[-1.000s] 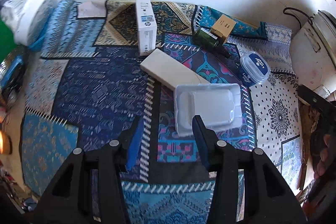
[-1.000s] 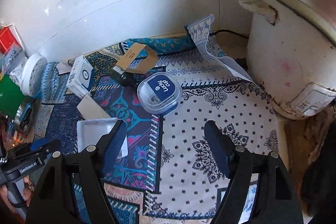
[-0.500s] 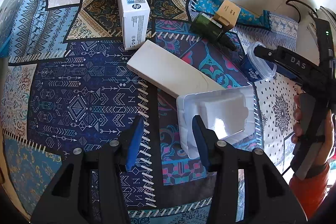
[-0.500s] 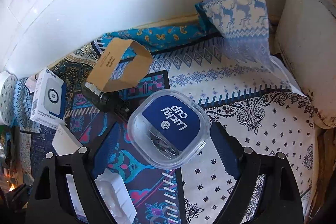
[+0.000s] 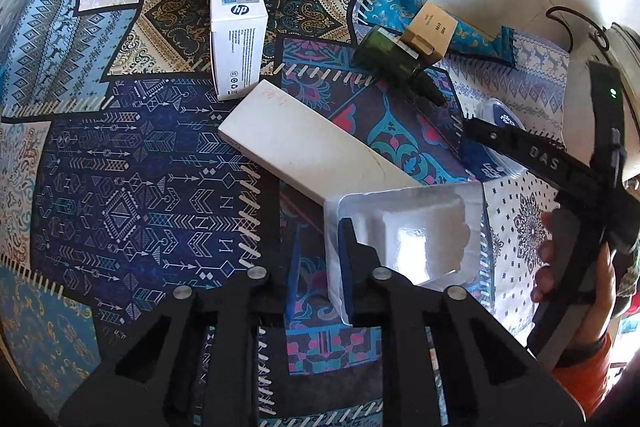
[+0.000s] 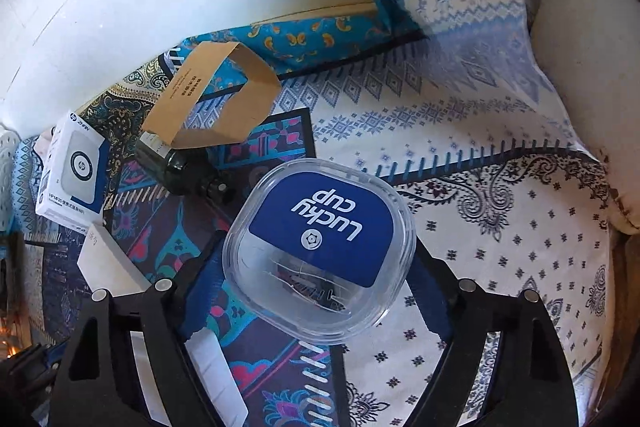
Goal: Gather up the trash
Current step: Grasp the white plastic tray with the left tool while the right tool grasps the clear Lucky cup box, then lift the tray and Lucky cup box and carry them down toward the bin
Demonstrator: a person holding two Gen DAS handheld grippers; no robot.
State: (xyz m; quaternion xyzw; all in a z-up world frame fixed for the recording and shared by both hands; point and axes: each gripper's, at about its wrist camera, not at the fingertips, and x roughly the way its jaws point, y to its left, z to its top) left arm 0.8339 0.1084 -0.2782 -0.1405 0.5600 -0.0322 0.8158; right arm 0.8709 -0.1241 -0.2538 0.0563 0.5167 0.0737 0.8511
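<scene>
Gripping the near edge of the clear plastic tray (image 5: 420, 235), the left gripper (image 5: 320, 267) has its fingers narrowed on the rim. The right gripper (image 6: 316, 291) brackets the Lucky Cup container (image 6: 320, 247); contact appears made, though its pads are hidden. Beyond lie a flat white box (image 5: 312, 151), green bottle (image 5: 392, 57), cardboard sleeve (image 6: 212, 99) and HP box (image 5: 238, 23).

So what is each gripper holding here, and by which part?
The left gripper pinches the white plastic tray by its near-left rim. The right gripper straddles the Lucky Cup lid at its two sides; whether it grips cannot be told.
</scene>
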